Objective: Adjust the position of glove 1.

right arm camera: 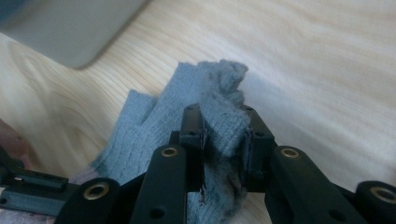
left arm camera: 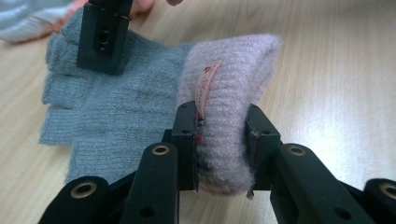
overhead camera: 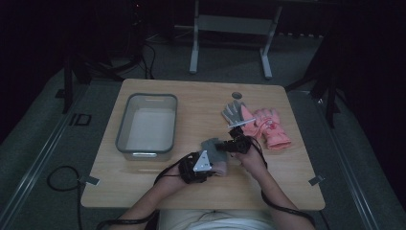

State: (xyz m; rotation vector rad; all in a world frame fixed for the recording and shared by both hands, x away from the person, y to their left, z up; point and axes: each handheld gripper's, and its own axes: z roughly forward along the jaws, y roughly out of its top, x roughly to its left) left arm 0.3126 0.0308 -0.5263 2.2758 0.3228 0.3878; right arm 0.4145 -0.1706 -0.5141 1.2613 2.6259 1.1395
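A grey knit glove (overhead camera: pixel 212 147) with a pale pink cuff (left arm camera: pixel 233 70) lies at the front middle of the wooden table (overhead camera: pixel 191 96). My left gripper (left arm camera: pixel 222 135) is shut on the cuff, just beside a small pink label (left arm camera: pixel 205 84). At the finger end, my right gripper (right arm camera: pixel 223 140) is shut on a bunched fold of the grey knit (right arm camera: pixel 154 126). In the high view the left gripper (overhead camera: pixel 215 167) and the right gripper (overhead camera: pixel 224 147) meet over the glove, with the hands close together. One right jaw stands on the grey fingers at the top of the left gripper view.
A grey plastic bin (overhead camera: pixel 146 127) sits on the left half of the table, its corner (right arm camera: pixel 70 28) near the glove. A pink glove pair (overhead camera: pixel 270 127) and a grey-white glove (overhead camera: pixel 232 112) lie at the right. Cables trail off the front edge.
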